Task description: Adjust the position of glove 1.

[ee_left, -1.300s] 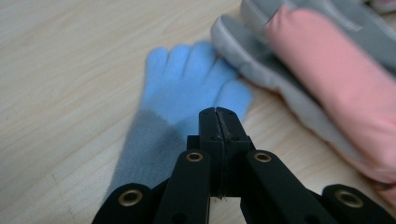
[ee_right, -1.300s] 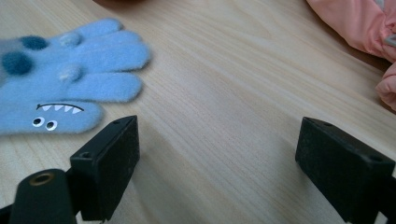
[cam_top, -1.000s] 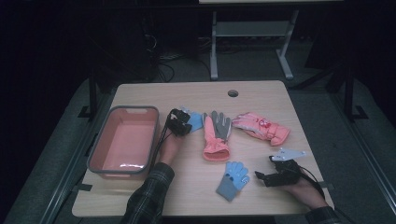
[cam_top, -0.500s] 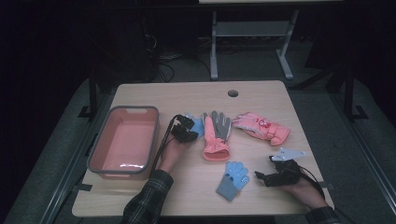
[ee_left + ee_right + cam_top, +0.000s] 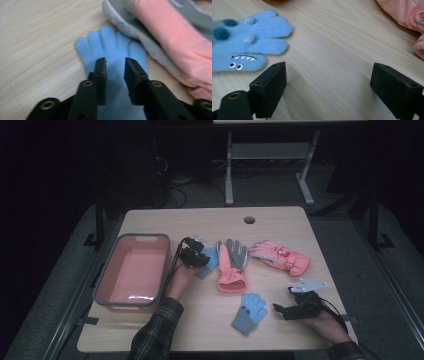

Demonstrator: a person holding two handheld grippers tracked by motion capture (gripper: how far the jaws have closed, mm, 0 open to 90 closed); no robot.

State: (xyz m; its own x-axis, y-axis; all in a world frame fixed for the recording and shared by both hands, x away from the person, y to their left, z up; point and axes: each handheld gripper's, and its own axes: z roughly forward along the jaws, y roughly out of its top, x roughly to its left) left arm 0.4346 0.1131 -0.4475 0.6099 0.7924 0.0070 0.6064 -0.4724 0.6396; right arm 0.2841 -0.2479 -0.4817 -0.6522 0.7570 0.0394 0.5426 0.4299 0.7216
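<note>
So the left hand-held gripper [image 5: 115, 65] sits right over a plain blue glove [image 5: 110, 50] that lies flat on the table [image 5: 280, 220], tucked against the grey and pink glove [image 5: 231, 262] just beside the pink bin [image 5: 131, 272]; its jaws have just been opening and now stand a narrow gap apart above the cloth, not pinching it. The right hand-held gripper [image 5: 328, 82] rests near the table's front edge with jaws wide and nothing between them, close to a second blue glove [image 5: 247, 40] with a little monster face, and a pink mitten [image 5: 280, 257] lies farther back.
</note>
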